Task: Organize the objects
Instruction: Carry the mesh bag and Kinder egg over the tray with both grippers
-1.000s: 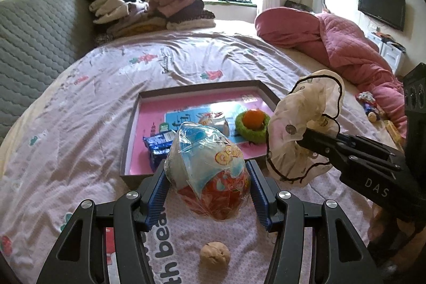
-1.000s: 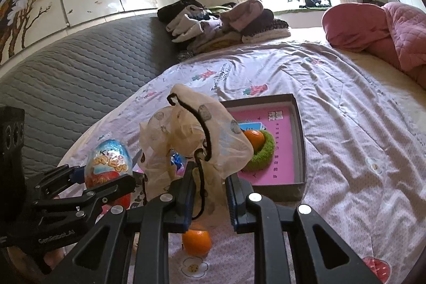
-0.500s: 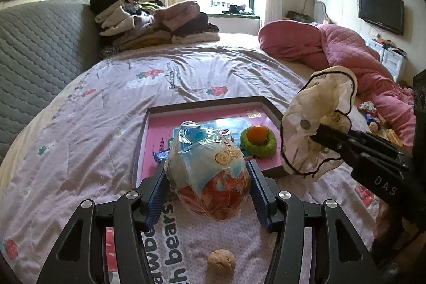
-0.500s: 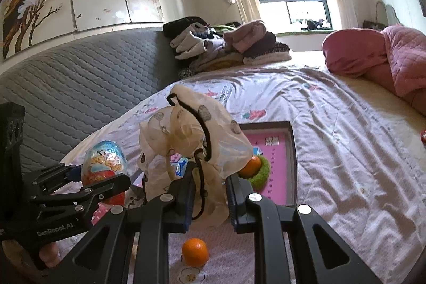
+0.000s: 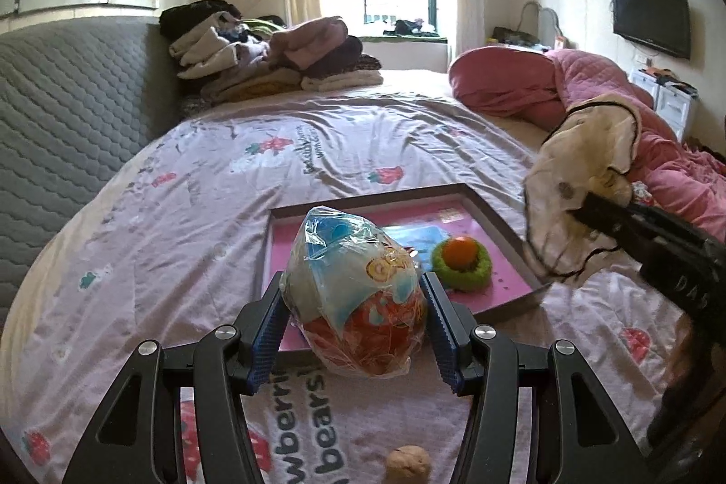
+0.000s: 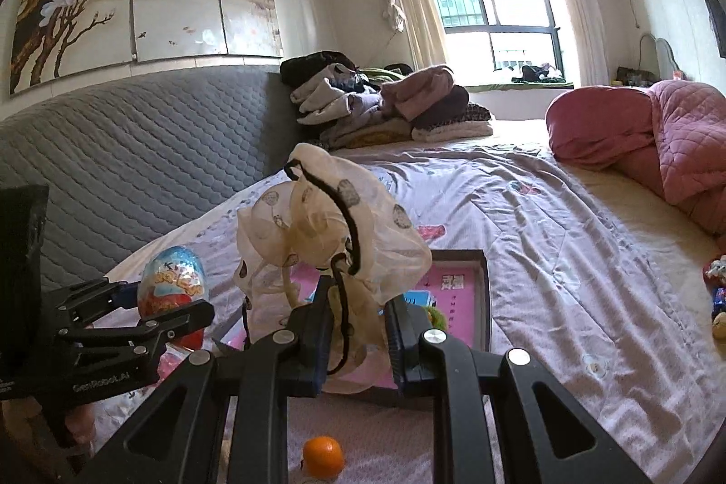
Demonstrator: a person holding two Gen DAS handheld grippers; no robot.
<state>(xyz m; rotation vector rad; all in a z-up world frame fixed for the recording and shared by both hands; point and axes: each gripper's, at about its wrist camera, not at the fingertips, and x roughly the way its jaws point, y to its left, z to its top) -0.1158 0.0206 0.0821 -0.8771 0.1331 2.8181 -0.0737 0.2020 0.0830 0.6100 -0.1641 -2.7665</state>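
My left gripper point(image 5: 354, 302) is shut on a large toy egg in clear wrap point(image 5: 358, 293), blue on top and red below, held above the bed in front of a shallow pink-lined box point(image 5: 508, 252). The egg also shows in the right wrist view point(image 6: 174, 280). My right gripper point(image 6: 358, 302) is shut on a cream sheer scrunchie with black trim point(image 6: 326, 239), held up at the box's right side; it shows in the left wrist view point(image 5: 576, 193). In the box lie a green ring with an orange ball point(image 5: 460, 259) and a blue card point(image 5: 417, 234).
A walnut point(image 5: 408, 463) and a small orange point(image 6: 323, 456) lie on the strawberry-print sheet below the grippers. Folded clothes point(image 5: 272, 57) are piled at the far end, a pink quilt point(image 5: 590, 98) lies to the right, and a grey padded headboard point(image 5: 68, 112) is at left.
Both grippers have risen and tilted up with their loads; the box and bed sit lower in both views. Neither grip has changed.
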